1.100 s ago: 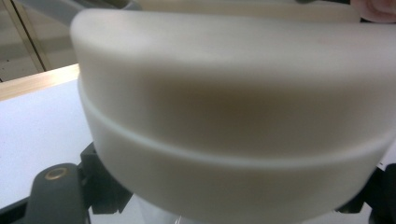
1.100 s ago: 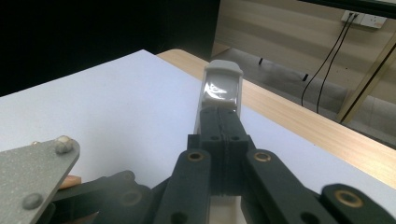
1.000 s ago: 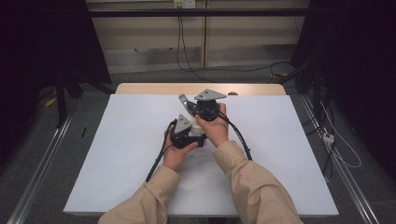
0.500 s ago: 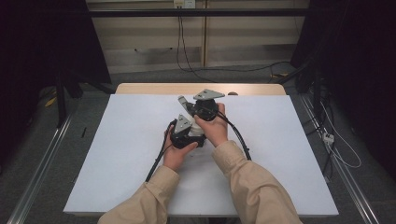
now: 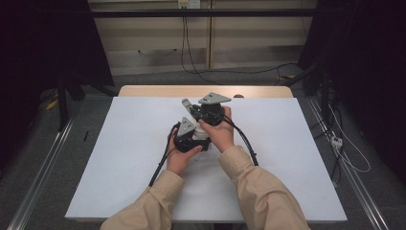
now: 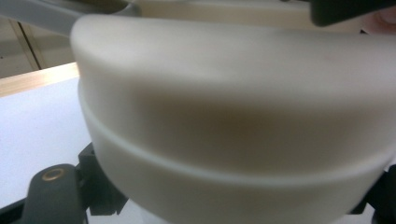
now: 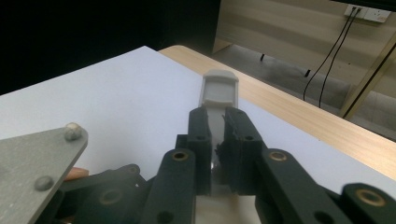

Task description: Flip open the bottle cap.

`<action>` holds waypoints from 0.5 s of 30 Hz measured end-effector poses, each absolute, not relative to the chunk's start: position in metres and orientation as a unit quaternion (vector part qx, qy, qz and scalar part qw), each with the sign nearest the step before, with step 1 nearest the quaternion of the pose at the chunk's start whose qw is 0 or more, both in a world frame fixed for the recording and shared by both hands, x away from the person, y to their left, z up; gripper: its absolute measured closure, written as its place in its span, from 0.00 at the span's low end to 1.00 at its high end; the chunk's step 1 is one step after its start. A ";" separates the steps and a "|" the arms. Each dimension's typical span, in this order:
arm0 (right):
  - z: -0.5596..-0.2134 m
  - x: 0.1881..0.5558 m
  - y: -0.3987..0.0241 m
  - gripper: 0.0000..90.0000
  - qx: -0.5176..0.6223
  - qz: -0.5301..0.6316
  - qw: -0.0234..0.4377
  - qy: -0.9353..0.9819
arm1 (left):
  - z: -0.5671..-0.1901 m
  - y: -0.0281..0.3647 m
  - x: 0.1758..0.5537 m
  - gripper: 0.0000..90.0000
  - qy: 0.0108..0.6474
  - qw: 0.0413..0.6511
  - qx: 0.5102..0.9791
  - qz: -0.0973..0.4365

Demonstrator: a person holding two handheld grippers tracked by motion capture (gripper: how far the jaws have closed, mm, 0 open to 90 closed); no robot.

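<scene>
High view: I log my left gripper [image 5: 187, 130] and right gripper [image 5: 205, 109] held close together over the middle of the white table [image 5: 119, 158], a hand around each, beige sleeves [image 5: 268, 191] coming in from below. A grey handle [image 5: 187, 104] sticks out past the right gripper's tip, toward the table's far edge. Left gripper view: a cream rounded object [image 6: 233, 121] sits right against the camera, blurred, above and between the black jaw bases; I cannot tell whether the pads press on it. Its jaws have just been opening a little. Right gripper view: the right gripper [image 7: 218, 135] is clenched on a flat grey handle [image 7: 219, 91], pads pressing either side, the handle's rounded end reaching past the fingertips. These jaws have just been opening slightly, with the handle between them. A cream piece shows below, at the jaw bases.
</scene>
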State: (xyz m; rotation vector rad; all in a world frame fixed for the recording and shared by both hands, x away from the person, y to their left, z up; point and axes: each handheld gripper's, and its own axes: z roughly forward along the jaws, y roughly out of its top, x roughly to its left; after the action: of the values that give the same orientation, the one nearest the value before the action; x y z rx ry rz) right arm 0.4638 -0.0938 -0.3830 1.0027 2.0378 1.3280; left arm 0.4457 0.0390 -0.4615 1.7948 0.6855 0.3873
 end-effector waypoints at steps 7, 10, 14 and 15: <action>-0.382 0.459 -0.098 0.79 0.368 0.486 0.259 0.749 | -0.461 0.042 0.445 0.17 0.292 0.545 0.771 0.151; -0.381 0.457 -0.101 0.76 0.371 0.489 0.256 0.747 | -0.460 0.042 0.444 0.15 0.289 0.539 0.777 0.147; -0.379 0.452 -0.105 0.70 0.370 0.493 0.255 0.745 | -0.457 0.045 0.441 0.13 0.293 0.536 0.779 0.143; -0.379 0.451 -0.107 0.69 0.371 0.493 0.256 0.744 | -0.456 0.046 0.440 0.13 0.292 0.535 0.780 0.143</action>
State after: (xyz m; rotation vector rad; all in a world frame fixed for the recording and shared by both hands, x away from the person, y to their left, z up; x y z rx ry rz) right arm 0.4507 -0.1067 -0.3786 1.0060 2.0203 1.3393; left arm 0.4398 0.0462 -0.4561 1.8565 0.6945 0.3416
